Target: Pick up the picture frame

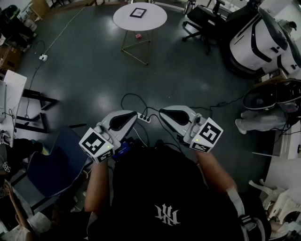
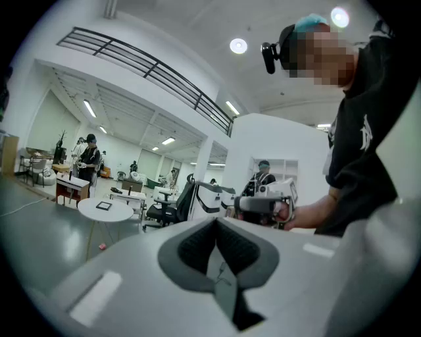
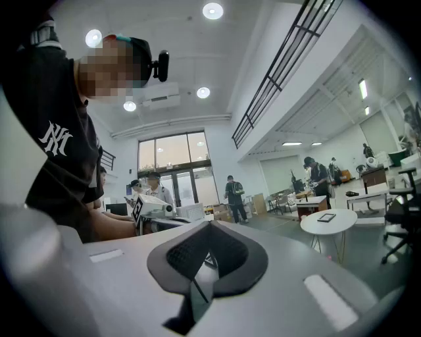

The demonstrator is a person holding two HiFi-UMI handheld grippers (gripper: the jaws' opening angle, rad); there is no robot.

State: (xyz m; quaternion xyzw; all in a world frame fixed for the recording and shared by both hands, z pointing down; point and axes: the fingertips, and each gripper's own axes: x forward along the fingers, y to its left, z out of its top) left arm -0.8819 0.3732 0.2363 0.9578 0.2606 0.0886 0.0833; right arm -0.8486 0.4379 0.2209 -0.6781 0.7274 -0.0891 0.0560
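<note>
The round white worktop (image 1: 155, 20) stands well ahead of both tongs, across the grey floor. My left tongs (image 1: 126, 118) and right tongs (image 1: 171, 114) hang side by side close to the body, both pinched closed on nothing. I judge that is because the approach has not begun. The small dark square picture frame (image 1: 138, 12) lies flat on that worktop, far beyond either tip.

I wore a black tee (image 1: 155, 183) with white logo; my left gripper (image 1: 127, 116) and right gripper (image 1: 168, 113) were white, dark-padded, marker-cubed.
</note>
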